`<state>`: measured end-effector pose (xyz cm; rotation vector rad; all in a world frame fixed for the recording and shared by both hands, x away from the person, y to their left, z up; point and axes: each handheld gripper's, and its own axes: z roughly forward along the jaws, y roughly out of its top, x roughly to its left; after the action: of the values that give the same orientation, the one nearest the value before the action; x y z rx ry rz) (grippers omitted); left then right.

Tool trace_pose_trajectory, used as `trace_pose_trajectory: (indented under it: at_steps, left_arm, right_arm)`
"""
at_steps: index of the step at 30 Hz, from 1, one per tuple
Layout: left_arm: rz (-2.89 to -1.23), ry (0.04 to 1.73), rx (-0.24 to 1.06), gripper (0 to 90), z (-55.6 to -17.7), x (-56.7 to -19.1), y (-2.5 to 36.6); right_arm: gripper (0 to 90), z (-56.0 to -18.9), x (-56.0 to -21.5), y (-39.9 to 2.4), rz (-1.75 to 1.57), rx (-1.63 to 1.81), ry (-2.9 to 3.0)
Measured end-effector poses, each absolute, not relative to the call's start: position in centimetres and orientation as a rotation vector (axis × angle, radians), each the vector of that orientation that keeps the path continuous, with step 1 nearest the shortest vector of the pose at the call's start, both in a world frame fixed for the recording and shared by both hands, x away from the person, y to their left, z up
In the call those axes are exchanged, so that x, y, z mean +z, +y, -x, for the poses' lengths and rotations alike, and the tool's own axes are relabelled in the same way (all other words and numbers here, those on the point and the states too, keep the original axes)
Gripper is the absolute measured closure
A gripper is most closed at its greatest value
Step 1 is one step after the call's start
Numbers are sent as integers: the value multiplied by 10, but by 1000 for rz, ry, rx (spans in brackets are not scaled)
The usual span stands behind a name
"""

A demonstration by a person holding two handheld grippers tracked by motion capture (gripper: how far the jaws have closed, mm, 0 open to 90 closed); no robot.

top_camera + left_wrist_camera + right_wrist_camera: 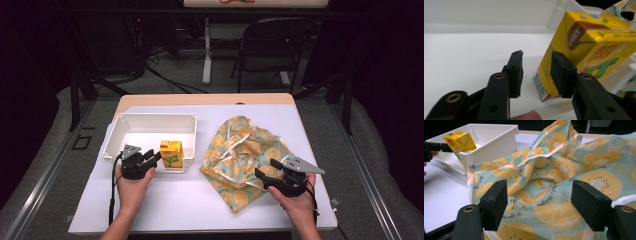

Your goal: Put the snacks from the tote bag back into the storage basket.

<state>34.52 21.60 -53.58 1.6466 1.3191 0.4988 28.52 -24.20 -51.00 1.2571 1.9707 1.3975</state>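
A yellow drink carton (171, 153) stands in the front right corner of a white bin (131, 121). My left gripper (154, 156) is open at the bin's front wall, right beside the carton. In the left gripper view the carton (586, 50) leans a little; its near edge sits in the gap of the left gripper (536, 72), with one pad (560, 75) in front of its face. A crumpled teal bag with orange-slice print (245, 152) lies right of the bin. My right gripper (266, 168) is open at the bag's front right edge, its jaws spread wide over the bag (564, 170).
A white sheet (190, 200) covers the table, with bare room in front of the bin and bag. The bin (496, 140) holds the carton (460, 141) alone. A folding chair (272, 40) and cables stand on the floor beyond the table.
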Motion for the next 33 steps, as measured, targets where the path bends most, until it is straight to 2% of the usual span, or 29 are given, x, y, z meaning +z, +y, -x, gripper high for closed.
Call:
trace_pose_trajectory:
  at_steps: [6, 8, 12, 23, 33]
  left_arm:
    - [-1627, 1289, 512, 417, -333, -523, 221]
    - [-1617, 1272, 493, 290, -330, -520, 223]
    - [-1609, 1244, 483, 164, -324, -515, 224]
    - [-1617, 1157, 472, 22, -303, -508, 237]
    - [-1663, 1143, 499, 6, -281, -515, 252]
  right_arm:
    - [273, -284, -508, -242, -1246, 1394, 1967]
    - [266, -283, -508, -242, -1237, 1388, 1968]
    - [259, -281, -506, -242, -1235, 1383, 1967]
    - [243, -265, -507, -255, -1228, 1358, 1973]
    - [238, -260, -509, -263, -1238, 1354, 1968]
